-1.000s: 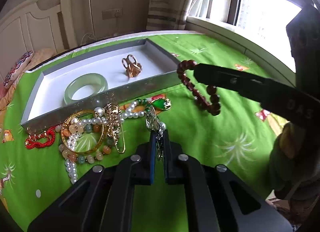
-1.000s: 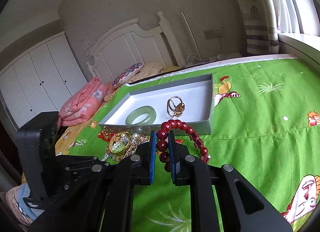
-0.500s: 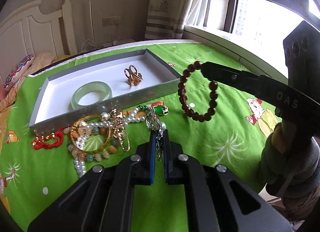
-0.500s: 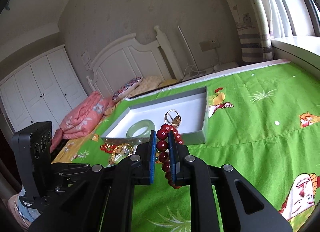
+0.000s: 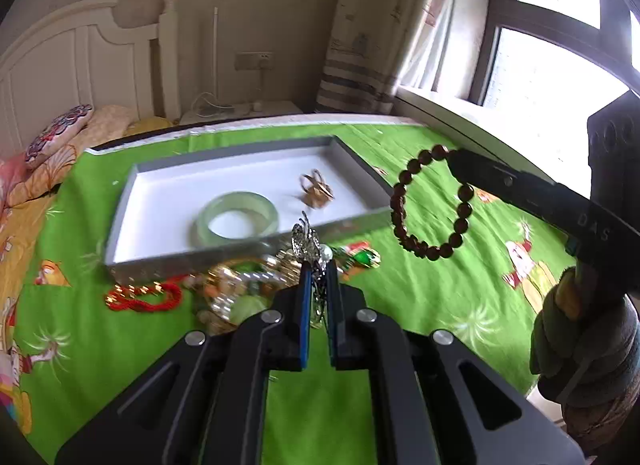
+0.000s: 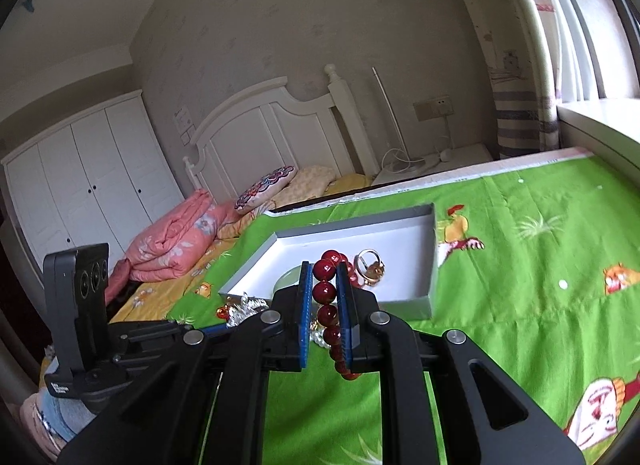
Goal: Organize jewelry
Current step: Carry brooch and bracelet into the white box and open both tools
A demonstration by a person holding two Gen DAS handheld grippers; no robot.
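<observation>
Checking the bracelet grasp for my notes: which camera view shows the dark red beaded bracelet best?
The left wrist view: the dark red beaded bracelet hangs as a full open loop from the right gripper, above the green bedspread. The right wrist view shows only a column of beads pinched between its fingers.

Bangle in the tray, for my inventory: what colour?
Pale translucent green bangle; clearest in the left wrist view.

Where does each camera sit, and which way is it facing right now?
Left wrist: on the left tool, shut on a silver filigree ornament; looks across the green bedspread to the window; right tool enters from the right.
Right wrist: on the right tool, shut on a dark red bead bracelet; faces the headboard; left tool's body at left.
Shared: grey shallow tray, pale green jade bangle, bracelet.
</observation>
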